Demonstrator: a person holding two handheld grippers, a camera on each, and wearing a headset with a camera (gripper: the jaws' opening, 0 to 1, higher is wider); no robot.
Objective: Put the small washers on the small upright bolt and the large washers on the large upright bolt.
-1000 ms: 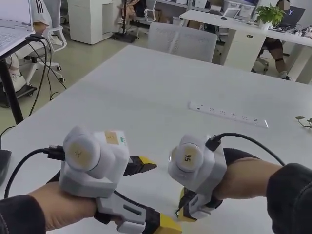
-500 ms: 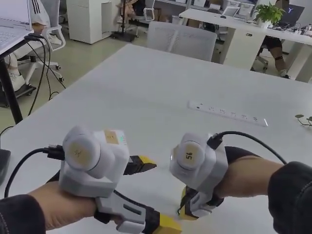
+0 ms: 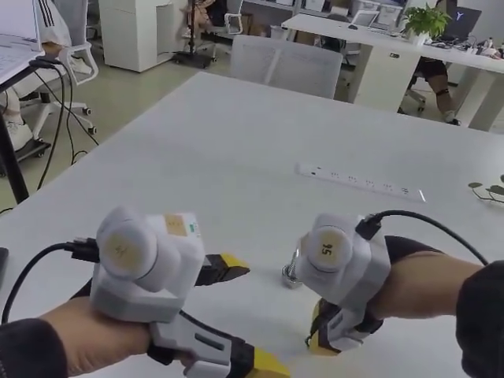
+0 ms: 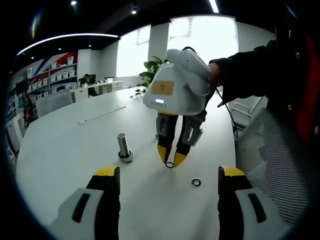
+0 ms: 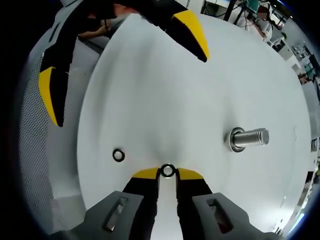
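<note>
An upright steel bolt (image 3: 293, 272) (image 4: 123, 146) (image 5: 248, 137) stands on the white table (image 3: 236, 150), with a washer ring around its base. My right gripper (image 5: 168, 173) (image 3: 320, 345) (image 4: 171, 161) points down at the table just right of the bolt, shut on a small washer (image 5: 168, 171) (image 4: 170, 164) held at its yellow tips. A second small washer (image 5: 118, 155) (image 4: 196, 182) lies loose on the table close by. My left gripper (image 4: 169, 175) (image 3: 253, 315) is wide open with nothing in it, facing the bolt and the right gripper.
A white power strip (image 3: 358, 183) lies further back on the table. A mesh chair (image 3: 287, 67) stands at the far edge, with desks, a plant and seated people beyond. Cables trail from both grippers.
My right gripper has shifted a little to the right, and the bolt now shows beside it. The left gripper has stayed where it was.
</note>
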